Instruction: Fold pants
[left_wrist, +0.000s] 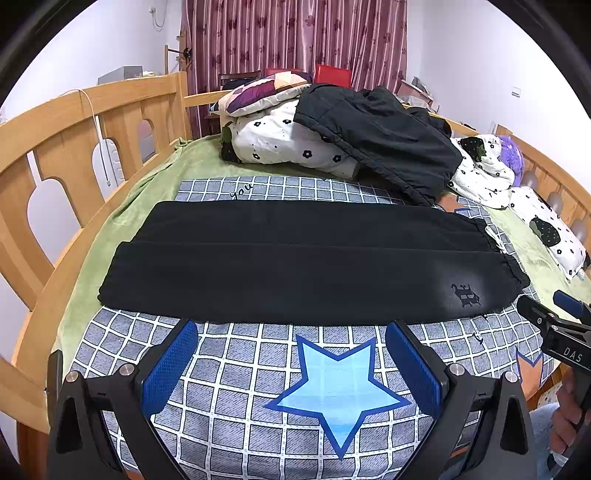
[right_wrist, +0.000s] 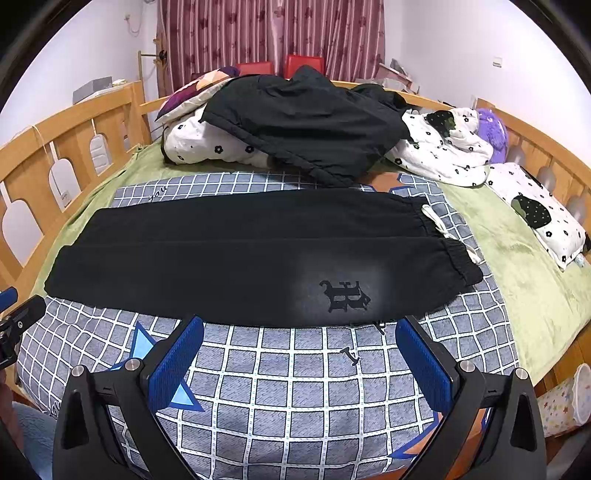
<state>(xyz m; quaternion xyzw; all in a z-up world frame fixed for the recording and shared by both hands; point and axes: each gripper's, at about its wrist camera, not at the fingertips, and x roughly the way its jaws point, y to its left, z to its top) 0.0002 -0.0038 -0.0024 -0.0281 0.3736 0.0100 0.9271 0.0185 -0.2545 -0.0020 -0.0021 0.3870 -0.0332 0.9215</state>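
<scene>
Black pants (left_wrist: 295, 258) lie flat across the bed, folded lengthwise leg over leg, cuffs to the left, elastic waistband with a white drawstring to the right. A dark logo (right_wrist: 345, 295) marks the near leg close to the waist. The pants also show in the right wrist view (right_wrist: 240, 254). My left gripper (left_wrist: 291, 363) is open and empty, hovering just short of the pants' near edge. My right gripper (right_wrist: 301, 363) is open and empty, just short of the near edge below the logo. The right gripper also shows at the right edge of the left wrist view (left_wrist: 546, 310).
A grey checked sheet (left_wrist: 258, 406) with blue stars lies over a green blanket (right_wrist: 517, 258). A dark jacket (left_wrist: 376, 136) rests on a flowered duvet (left_wrist: 280, 140) at the back. A flowered pillow (right_wrist: 543, 214) lies right. Wooden bed rails (left_wrist: 74, 122) run left and right.
</scene>
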